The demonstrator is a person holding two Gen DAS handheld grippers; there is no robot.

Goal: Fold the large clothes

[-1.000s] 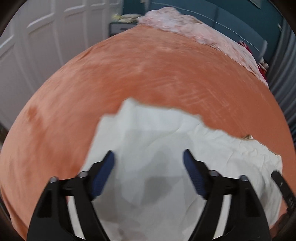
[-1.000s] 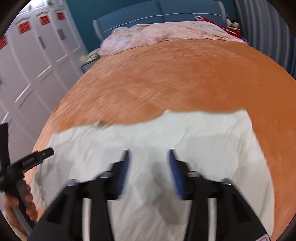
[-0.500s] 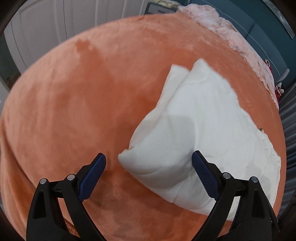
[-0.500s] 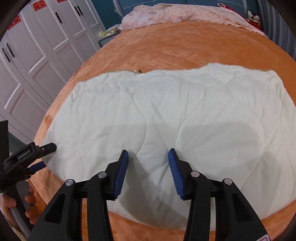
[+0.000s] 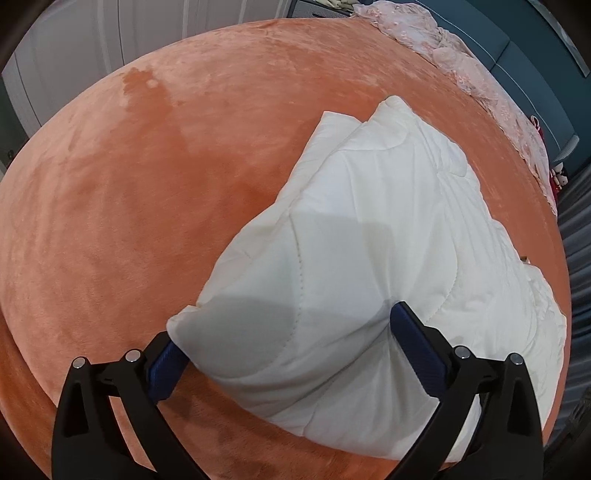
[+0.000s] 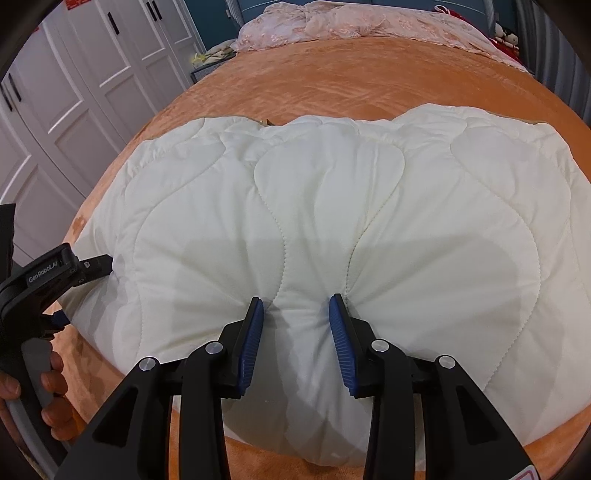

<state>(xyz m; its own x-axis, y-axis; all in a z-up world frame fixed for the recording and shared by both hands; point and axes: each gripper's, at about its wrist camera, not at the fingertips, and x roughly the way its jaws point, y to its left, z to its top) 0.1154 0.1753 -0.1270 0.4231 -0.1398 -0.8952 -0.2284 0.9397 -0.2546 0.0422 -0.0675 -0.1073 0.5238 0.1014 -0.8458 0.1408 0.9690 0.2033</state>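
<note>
A white quilted comforter [image 6: 332, 206] lies folded on the orange bed cover [image 6: 332, 85]. In the left wrist view its near corner [image 5: 280, 332] sits between the wide-open jaws of my left gripper [image 5: 284, 332], one pad under the corner and the other pressing into the fabric. My right gripper [image 6: 295, 317] has its blue pads pressed into the near folded edge, pinching a ridge of padding between them. The left gripper [image 6: 55, 273] also shows at the comforter's left end in the right wrist view.
A pink lace bedspread [image 6: 351, 22] lies bunched at the head of the bed by a blue headboard [image 5: 535, 59]. White wardrobe doors [image 6: 74, 74] stand to the left. A nightstand [image 6: 210, 62] with clutter is beside the bed.
Both grippers moved down and forward onto the comforter. The left jaws now straddle the corner; the right pads now squeeze the near edge.
</note>
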